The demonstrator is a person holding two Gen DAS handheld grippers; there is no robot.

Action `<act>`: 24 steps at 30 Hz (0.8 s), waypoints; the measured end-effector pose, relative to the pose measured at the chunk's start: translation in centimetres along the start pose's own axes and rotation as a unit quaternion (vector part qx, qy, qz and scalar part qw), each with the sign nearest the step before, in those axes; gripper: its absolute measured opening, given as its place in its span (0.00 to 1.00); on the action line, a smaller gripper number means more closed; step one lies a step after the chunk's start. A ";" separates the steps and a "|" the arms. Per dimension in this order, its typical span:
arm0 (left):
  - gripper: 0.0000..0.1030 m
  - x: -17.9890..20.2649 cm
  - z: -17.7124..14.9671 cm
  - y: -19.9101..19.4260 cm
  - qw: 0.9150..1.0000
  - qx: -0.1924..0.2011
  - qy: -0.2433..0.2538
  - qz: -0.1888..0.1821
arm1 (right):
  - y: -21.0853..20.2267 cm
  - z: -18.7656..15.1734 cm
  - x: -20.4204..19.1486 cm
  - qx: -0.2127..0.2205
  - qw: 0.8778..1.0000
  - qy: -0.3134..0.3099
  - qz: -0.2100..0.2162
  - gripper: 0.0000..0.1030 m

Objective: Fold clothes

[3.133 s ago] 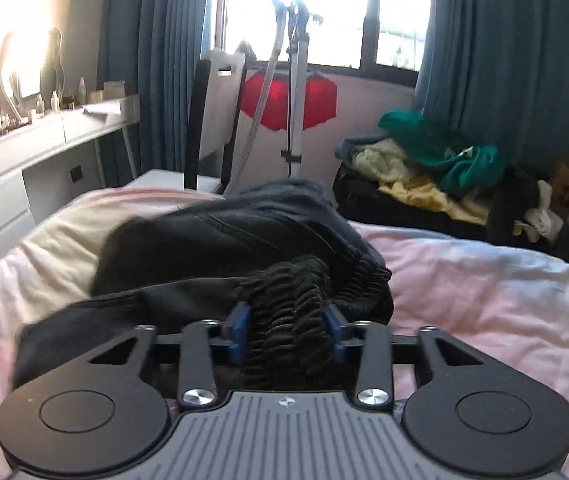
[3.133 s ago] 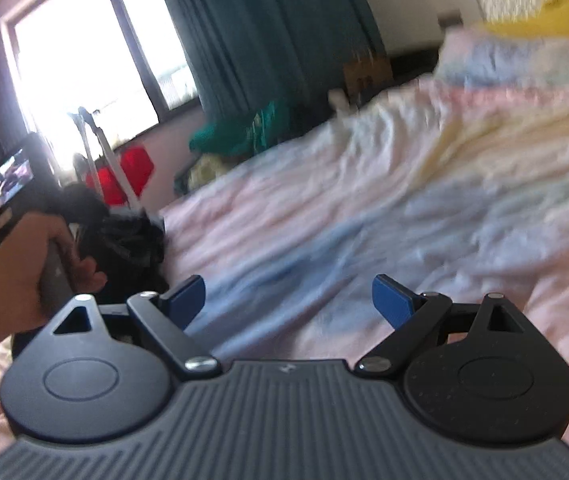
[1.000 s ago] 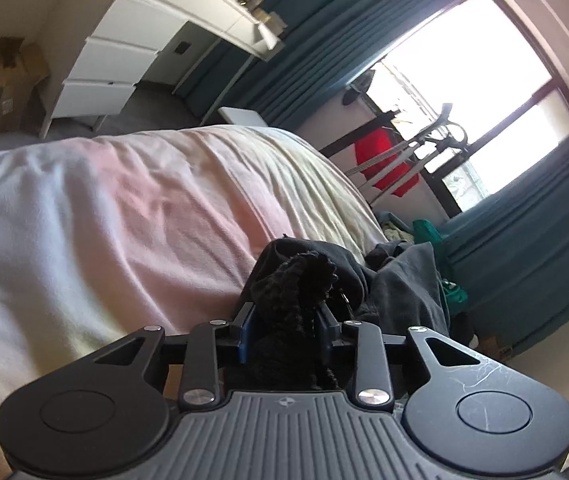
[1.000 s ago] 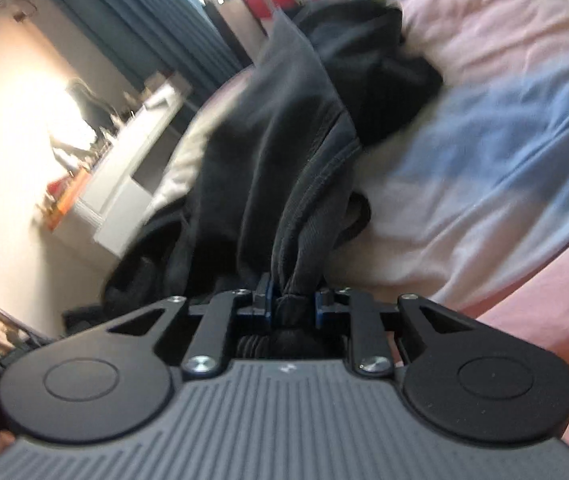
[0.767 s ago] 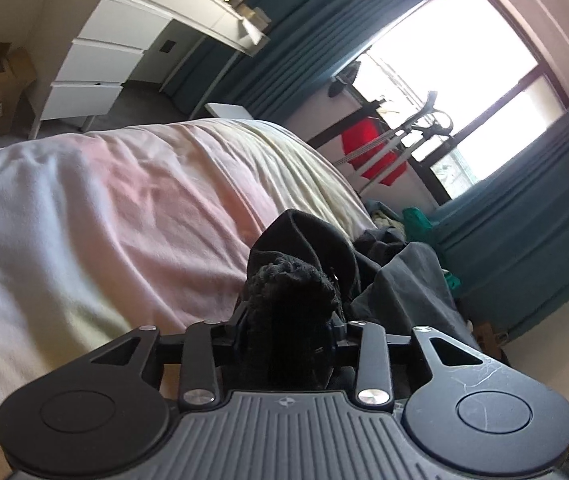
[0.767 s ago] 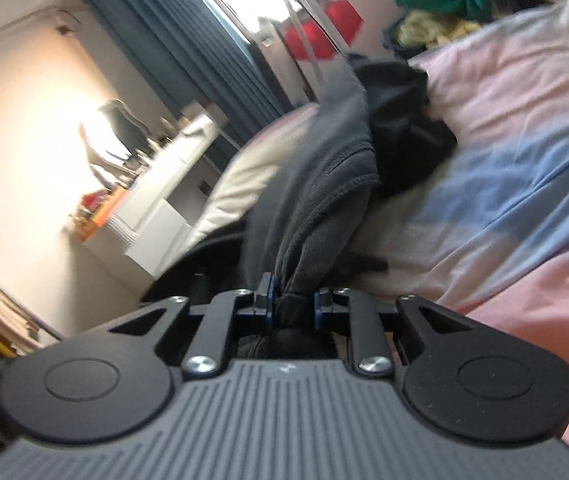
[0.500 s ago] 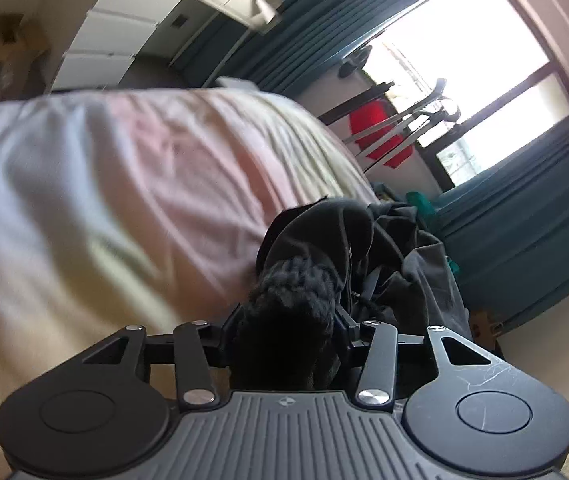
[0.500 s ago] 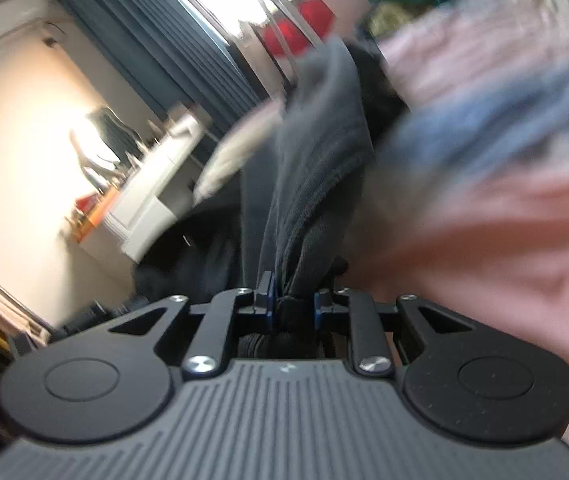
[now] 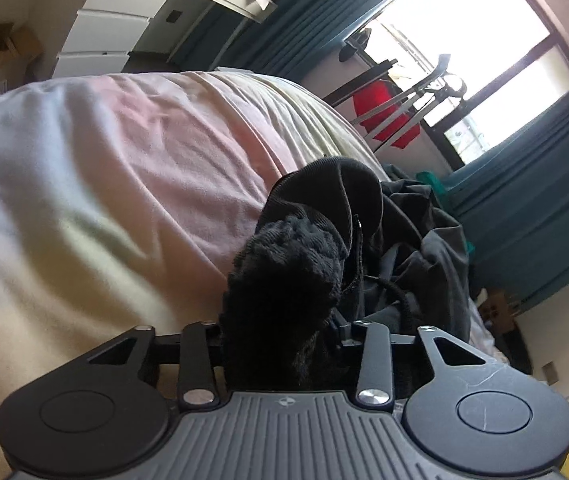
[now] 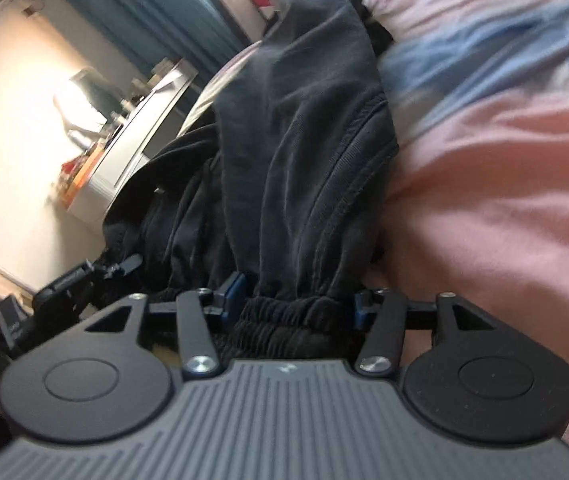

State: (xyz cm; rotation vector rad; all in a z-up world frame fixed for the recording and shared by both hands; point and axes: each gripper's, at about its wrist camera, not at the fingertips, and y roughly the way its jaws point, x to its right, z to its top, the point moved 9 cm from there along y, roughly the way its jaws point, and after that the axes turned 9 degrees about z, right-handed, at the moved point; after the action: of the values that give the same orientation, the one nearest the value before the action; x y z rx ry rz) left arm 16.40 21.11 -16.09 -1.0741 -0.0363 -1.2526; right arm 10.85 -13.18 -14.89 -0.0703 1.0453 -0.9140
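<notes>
Dark grey/black cotton trousers w/ elastic waistband (image 10: 308,152) lie stretched along the pastel pink-and-blue bed sheet (image 10: 504,184). Right claw (image 10: 298,306) is opening; gathered waistband sits between the blue pads, not pinched. Left claw (image 9: 284,332) is closing on a bunched black ribbed knit part of the garment (image 9: 284,276); pads hidden, but it looks gripped. Step, I'd judge: laying it out flat before the 1st fold. Next: right claw backs off clear, re-grips elsewhere.

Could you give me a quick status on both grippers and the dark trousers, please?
Left gripper closing on bunched black waistband. Right gripper opening, elastic band between its fingers. Dark trousers draped on pink bedsheet. Nothing in the way.
</notes>
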 end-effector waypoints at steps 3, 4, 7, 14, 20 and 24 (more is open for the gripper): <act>0.28 0.3 0.0 0.0 1.000 0.007 0.018 0.005 | -0.1 -0.2 -0.1 0.021 1.000 0.001 0.000 0.42; 0.27 0.4 0.1 -0.1 1.000 0.007 0.024 0.007 | -0.4 -0.1 -0.1 0.028 1.000 0.006 0.001 0.29; 0.21 1.6 0.6 -0.2 0.997 0.010 0.078 0.013 | -1.4 -0.2 -0.6 0.041 0.999 0.025 0.019 0.23; 0.16 7.2 6.8 -2.1 0.988 0.036 0.149 0.010 | -2.9 -0.5 -3.7 0.071 0.992 0.065 0.082 0.22; 0.15 11.4 16.6 -3.5 0.987 0.042 0.156 0.009 | -0.7 -1.0 -9.1 0.113 0.973 0.120 0.163 0.22; 0.16 12.6 24.5 -3.9 0.981 0.089 0.172 0.025 | 4.1 -2.3 -15.0 0.118 0.953 0.145 0.237 0.22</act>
State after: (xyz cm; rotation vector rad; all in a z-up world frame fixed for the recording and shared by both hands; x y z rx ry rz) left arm 30.64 28.43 6.63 -0.6904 0.1386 -1.3482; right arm 8.87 0.43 -7.33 0.5096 1.1489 -0.6110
